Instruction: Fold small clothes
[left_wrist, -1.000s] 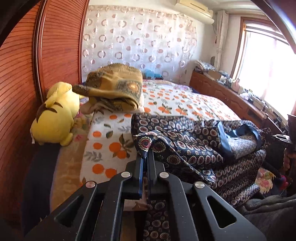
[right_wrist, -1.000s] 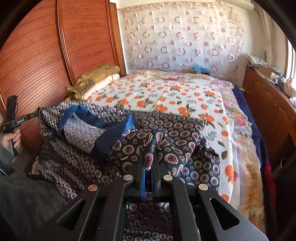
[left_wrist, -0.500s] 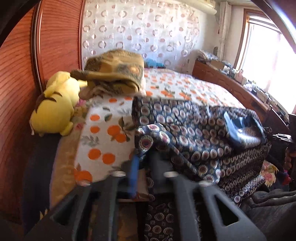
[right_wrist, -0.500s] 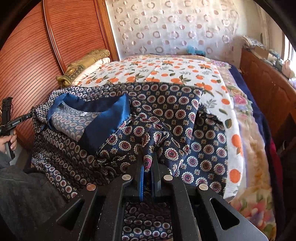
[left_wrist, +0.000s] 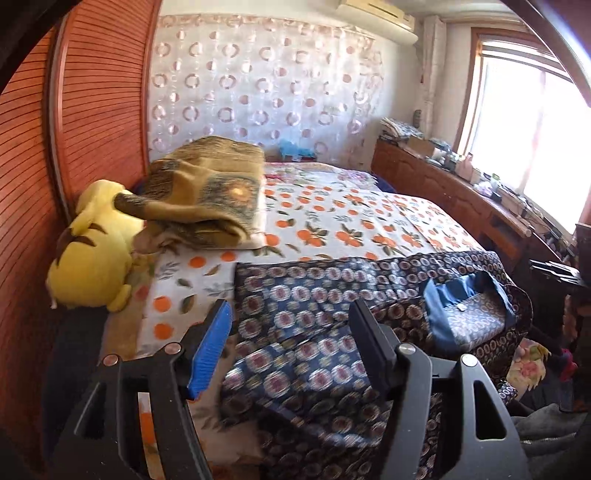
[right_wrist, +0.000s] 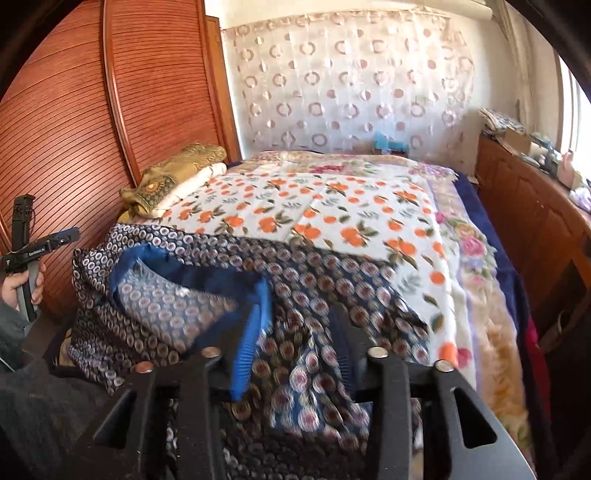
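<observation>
While your two grippers spread apart, a dark blue garment (left_wrist: 332, 295) printed with round medallions lies in loose folds at the near edge of the bed (left_wrist: 332, 206), which is the landmark for everything that follows. Your left gripper (left_wrist: 291, 332) is opening, its jaws wide, with cloth lying below and between them but not pinched. Your right gripper (right_wrist: 295, 339) is opening too, with fabric bunched between its jaws yet free of the pads. Nearer the bed's head rest a folded olive blanket (left_wrist: 207, 192) and a yellow plush toy (left_wrist: 92, 258). This looks like the release that ends one fold. The next move probably calls for finding a fresh edge of the garment and pinching it cleanly with both grippers.
</observation>
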